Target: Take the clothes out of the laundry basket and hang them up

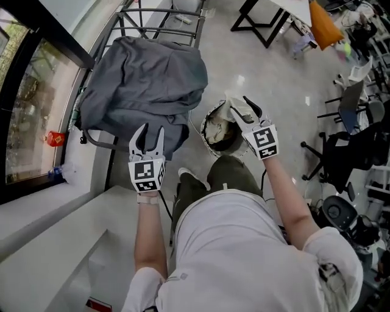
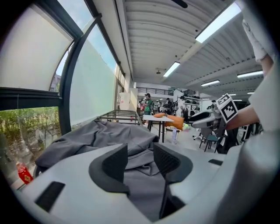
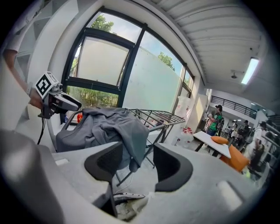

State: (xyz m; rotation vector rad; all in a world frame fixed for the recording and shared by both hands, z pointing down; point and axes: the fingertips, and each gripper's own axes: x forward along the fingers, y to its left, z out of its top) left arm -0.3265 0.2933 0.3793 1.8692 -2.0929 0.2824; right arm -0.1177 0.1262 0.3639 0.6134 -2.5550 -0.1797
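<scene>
Left claw [image 1: 152,135] and right claw [image 1: 241,106] both stand wide open and empty. Grey garment [image 1: 143,79] lies bunched on rack [image 1: 163,24]. Basket [image 1: 205,124], at its 4 o'clock, holds clothes [image 1: 218,130]. Risk: a snag by the left claw drags the garment off.

Garment [image 1: 140,85] matt cloth, rack [image 1: 161,17] metal (floor [image 1: 244,67] v. glossy).

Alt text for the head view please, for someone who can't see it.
Seen from above, a person holds two open grippers: the left gripper by a grey garment draped over a drying rack, the right gripper over a laundry basket.
</scene>
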